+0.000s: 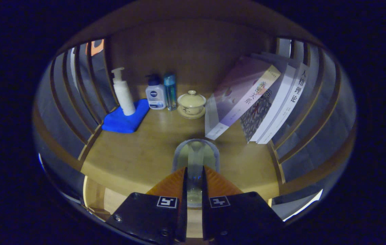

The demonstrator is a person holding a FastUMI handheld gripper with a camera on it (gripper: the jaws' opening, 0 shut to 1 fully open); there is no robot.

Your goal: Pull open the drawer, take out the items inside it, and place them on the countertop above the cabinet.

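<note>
Glass pinched at its rim between gripper fingers, over the countertop.
Left to right: pump bottle on blue cloth, lidded cup, leaning books. Glass looks light, slick, breakable; the wall pinch suits it.

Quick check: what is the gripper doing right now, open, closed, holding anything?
Gripper: jaws closed on a clear glass cup, held over the wooden countertop.

I read 人格理论 down the spine of the white book and 亲密关系 on the leaning book beside it. My tongs, pinched on a clear glass, carry two square coded markers.
</note>
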